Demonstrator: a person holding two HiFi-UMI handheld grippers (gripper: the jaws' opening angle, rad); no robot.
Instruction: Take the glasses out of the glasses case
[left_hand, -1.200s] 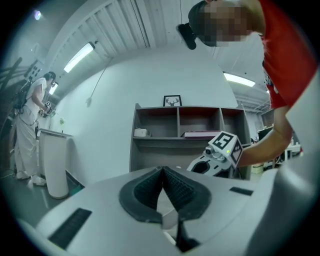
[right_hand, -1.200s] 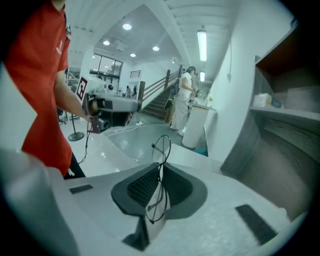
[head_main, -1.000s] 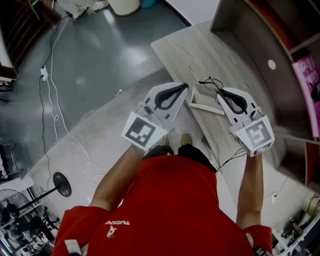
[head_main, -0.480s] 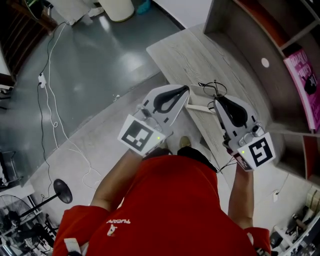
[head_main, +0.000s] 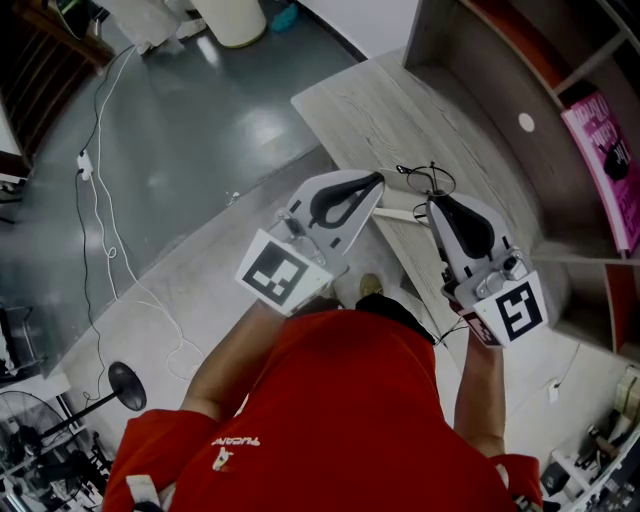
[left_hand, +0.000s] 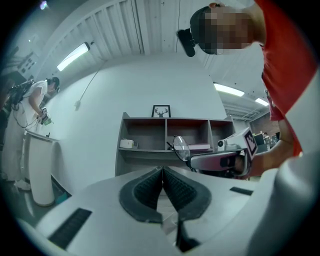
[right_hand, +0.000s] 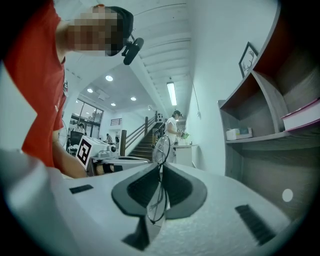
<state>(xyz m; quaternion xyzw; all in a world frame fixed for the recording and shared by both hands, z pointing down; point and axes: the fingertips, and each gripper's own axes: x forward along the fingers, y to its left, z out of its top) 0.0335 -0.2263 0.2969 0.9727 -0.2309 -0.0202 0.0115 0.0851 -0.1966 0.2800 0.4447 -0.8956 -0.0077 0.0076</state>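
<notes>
Two handheld grippers are held out level above the near end of a pale wood-grain table (head_main: 375, 105), seen from above over the shoulders of a person in a red shirt (head_main: 330, 400).

The right gripper (head_main: 432, 203) has its jaws pinched on a pair of thin wire-rimmed glasses (head_main: 424, 178). In the right gripper view the dark ribbed pads (right_hand: 182, 185) clamp the glasses (right_hand: 161, 149) edge-on. One round lens rises past the fingertips and the rest of the frame hangs down between the pads towards the gripper's body. The glasses are lifted clear of the table, sticking out beyond the tips of this gripper.

The left gripper (head_main: 378, 180) has its jaws pressed together with nothing between them. The left gripper view shows its two pads (left_hand: 145, 192) meeting along a single seam. Beyond them the right gripper (left_hand: 220, 160) reaches in from the right with a lens of the glasses (left_hand: 180, 147) standing at its tip. The glasses sit near the left gripper's tips, a little to their right, and do not touch them.

Between the two grippers, on the table, a strip of a white flat object (head_main: 398, 213) shows. It is mostly hidden, so its kind cannot be told. A grey and reddish shelf unit (head_main: 480, 70) stands behind the table.
</notes>
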